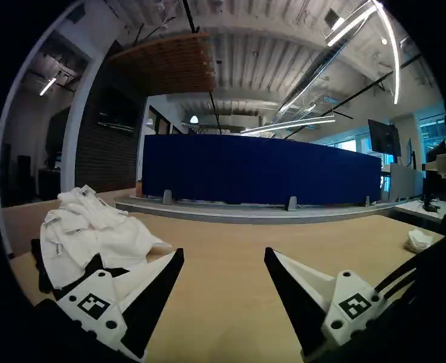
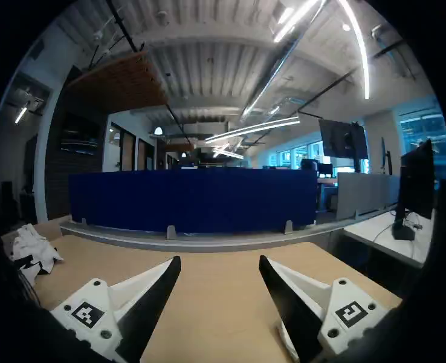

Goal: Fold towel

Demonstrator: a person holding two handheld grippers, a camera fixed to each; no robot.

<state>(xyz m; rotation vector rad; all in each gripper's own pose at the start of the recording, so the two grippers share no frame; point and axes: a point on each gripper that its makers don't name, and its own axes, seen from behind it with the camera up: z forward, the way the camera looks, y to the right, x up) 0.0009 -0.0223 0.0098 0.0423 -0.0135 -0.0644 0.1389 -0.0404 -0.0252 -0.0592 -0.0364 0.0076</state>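
Note:
A crumpled pile of white towels (image 1: pixel 90 233) lies on the wooden table (image 1: pixel 235 242) at the left, partly behind my left gripper's left finger. My left gripper (image 1: pixel 223 257) hovers above the table, open, with nothing between its fingers. In the right gripper view the same white towels (image 2: pixel 32 248) sit at the far left edge of the wooden table (image 2: pixel 223 266). My right gripper (image 2: pixel 219 263) is open too and holds nothing, well to the right of the pile.
A blue divider panel (image 1: pixel 259 169) runs along the table's far edge. A small white crumpled item (image 1: pixel 417 240) rests at the right. Beyond the table's right edge stands a white desk (image 2: pixel 386 233) with a monitor (image 2: pixel 413 187).

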